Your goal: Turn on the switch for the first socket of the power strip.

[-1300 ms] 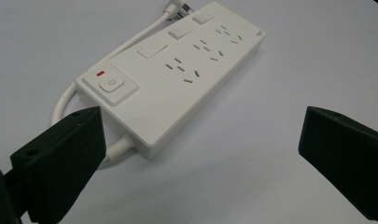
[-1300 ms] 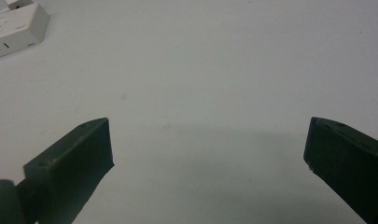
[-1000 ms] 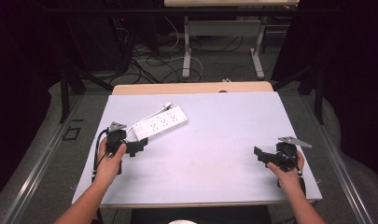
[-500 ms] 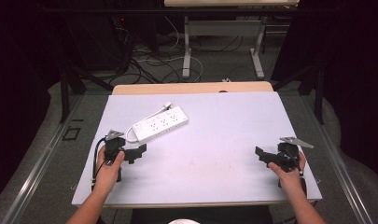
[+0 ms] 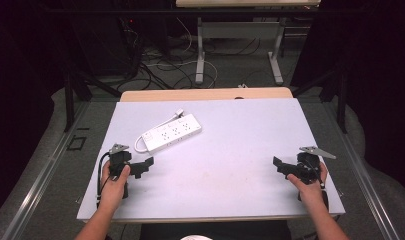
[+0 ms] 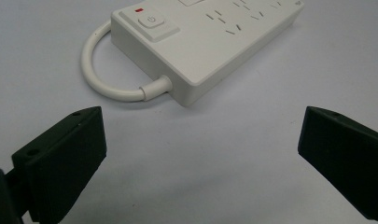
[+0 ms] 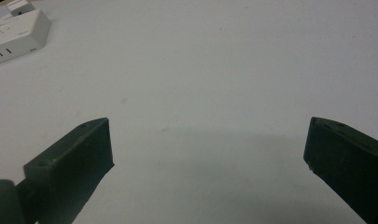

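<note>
A white power strip lies at an angle on the left half of the pale table. Its short white cable loops from the near end round to a plug behind it. My left gripper rests on the table just in front of the strip, open and holding nothing. In the left gripper view the strip, with its switch and cable, lies just beyond the open gripper. My right gripper stands open near the right front, over bare table. The strip's end is far off.
A wooden strip borders the table's far edge. Beyond it on the floor are tangled cables and the legs of another desk. Dark curtains hang on both sides.
My left gripper has drawn back a little toward the near edge, away from the power strip. The right gripper and the strip have stayed put.
</note>
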The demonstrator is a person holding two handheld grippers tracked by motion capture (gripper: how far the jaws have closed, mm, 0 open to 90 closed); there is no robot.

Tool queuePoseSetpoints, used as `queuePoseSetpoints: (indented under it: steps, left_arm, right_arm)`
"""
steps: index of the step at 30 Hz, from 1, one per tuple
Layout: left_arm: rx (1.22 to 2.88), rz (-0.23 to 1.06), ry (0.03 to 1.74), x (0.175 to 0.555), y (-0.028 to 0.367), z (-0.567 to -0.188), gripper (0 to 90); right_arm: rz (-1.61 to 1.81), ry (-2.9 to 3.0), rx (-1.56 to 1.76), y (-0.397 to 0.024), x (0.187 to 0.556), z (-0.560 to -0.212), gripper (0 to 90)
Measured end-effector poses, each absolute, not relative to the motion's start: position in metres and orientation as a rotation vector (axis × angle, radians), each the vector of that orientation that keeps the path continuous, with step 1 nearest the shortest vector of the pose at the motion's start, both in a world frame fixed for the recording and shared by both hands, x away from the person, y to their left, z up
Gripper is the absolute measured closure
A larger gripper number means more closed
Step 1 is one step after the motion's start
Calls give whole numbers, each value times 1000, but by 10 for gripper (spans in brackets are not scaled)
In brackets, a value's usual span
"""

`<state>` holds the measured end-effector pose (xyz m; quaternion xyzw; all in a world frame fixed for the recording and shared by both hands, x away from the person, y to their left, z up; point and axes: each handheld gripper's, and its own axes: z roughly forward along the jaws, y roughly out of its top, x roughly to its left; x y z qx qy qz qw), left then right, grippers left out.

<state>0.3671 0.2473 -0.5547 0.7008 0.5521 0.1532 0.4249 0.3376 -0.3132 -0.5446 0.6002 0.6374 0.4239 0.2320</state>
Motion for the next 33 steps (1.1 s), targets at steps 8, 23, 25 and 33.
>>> queuePoseSetpoints:
  steps: [8, 23, 25, 33]
  left_arm:
    - [1751, 388, 1400, 367, 252, -558, 9]
    - [1747, 404, 1429, 367, 259, -563, 14]
    - [1750, 399, 1438, 368, 260, -564, 17]
    - [1741, 396, 1444, 368, 260, -566, 18]
  right_arm:
    - [1157, 1761, 1650, -314, 338, -545, 5]
    - [1158, 1764, 1650, -314, 339, -545, 5]
    - [1159, 1758, 1658, -314, 339, -545, 5]
    - [1168, 1753, 1656, -314, 339, -546, 5]
